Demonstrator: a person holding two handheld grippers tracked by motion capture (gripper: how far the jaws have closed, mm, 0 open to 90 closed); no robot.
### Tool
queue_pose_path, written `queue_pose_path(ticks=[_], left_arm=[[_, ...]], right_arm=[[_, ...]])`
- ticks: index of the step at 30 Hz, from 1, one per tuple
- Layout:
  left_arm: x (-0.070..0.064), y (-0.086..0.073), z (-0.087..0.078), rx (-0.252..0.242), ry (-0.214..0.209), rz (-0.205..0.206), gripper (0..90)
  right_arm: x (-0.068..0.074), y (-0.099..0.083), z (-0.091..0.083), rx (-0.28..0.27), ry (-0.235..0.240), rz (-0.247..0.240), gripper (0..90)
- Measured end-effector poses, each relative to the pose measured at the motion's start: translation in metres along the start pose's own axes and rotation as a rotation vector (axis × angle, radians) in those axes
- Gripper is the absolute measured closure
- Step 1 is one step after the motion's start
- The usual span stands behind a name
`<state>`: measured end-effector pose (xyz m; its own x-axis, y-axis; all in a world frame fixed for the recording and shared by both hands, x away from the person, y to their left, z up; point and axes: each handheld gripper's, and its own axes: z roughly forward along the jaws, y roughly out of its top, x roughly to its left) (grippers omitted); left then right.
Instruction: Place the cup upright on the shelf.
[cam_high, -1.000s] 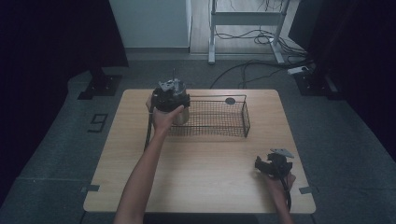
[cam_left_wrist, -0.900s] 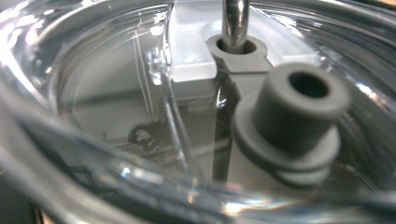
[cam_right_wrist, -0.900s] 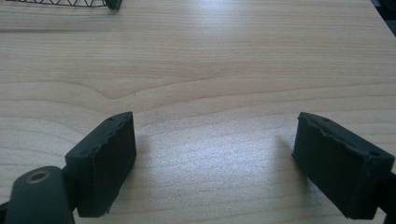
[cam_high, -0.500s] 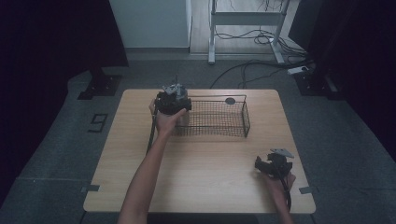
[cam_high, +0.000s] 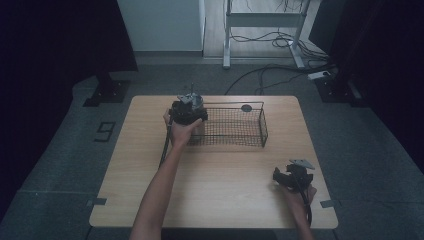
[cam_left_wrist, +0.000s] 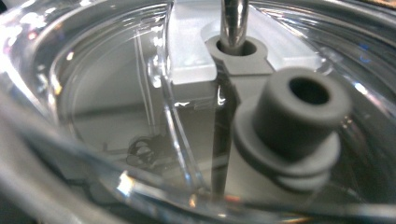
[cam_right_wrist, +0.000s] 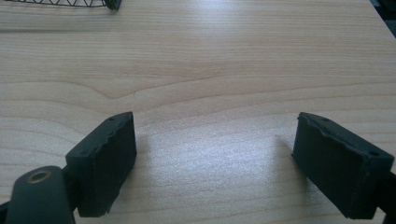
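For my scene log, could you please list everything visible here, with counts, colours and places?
Table: one, light wood, centre of the floor.
Wire basket: one, black, far half of the table.
Clear container: one, transparent with grey fittings, close before the left gripper's camera, at the basket's left end.
Round disc: one, dark, by the basket's far rim.
Metal stand: one, pale, on the floor beyond the table.
Cables: several, dark, on the floor beyond the table.
Left gripper: one, black, at the basket's left end.
Right gripper: one, black, fingers apart, near right corner of the table.
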<state>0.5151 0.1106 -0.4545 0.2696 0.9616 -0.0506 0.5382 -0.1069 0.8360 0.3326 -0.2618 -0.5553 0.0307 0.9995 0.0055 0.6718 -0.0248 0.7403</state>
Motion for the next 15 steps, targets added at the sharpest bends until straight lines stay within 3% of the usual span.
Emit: queue_pose_path(ticks=[15], left_arm=[[-0.001,-0.008,0.011,0.019,0.022,-0.003,3.7]], right_arm=[[0.0,0.0,0.0,0.0,0.0,0.0,13.3]])
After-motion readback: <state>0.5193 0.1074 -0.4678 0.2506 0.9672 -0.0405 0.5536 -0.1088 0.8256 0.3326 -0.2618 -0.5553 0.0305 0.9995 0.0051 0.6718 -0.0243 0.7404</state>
